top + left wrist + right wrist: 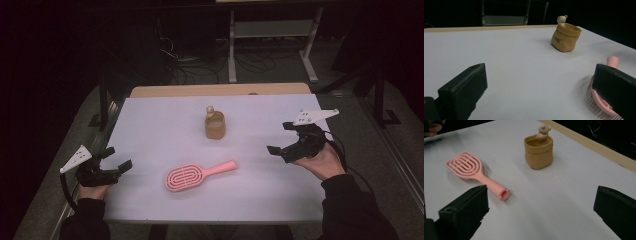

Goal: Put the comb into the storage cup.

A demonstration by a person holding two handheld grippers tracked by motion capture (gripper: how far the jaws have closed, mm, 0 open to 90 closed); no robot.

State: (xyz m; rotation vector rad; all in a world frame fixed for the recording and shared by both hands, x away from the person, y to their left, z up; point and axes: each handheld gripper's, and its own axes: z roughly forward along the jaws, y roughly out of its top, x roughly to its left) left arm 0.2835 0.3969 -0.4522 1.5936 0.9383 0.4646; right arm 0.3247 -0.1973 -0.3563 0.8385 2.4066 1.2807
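While you hold both grippers low over the white worktop (150, 125), neither one touches any object. Your left gripper (112, 159) sits near the worktop's left edge, toward the near left corner, with your left hand (92, 190) gripping it from behind. Its jaws are spread wide with nothing between them; in the left gripper view they frame bare worktop. Your right gripper (281, 137) is held above the worktop close to the right edge, supported by your right hand (325, 162). Its jaws are likewise spread apart and empty.

The pink plastic hairbrush with a slotted oval head (192, 176) lies flat near the middle of the near edge. Its head points toward the near left corner and its handle runs toward the right edge. In the right gripper view the hairbrush (474, 171) lies back side up, bristles down on the worktop, with the hollow handle end facing the camera. In the left gripper view the brush head (599, 100) is partly hidden behind one jaw.

The small tan soft-sided pouch-shaped cup (215, 126) stands upright at the worktop's centre, slightly toward the far edge, well apart from the hairbrush. A small beige bear-like figure (210, 109) sits at its far rim. Dark lettering on the cup's side (557, 39) is too small to read.
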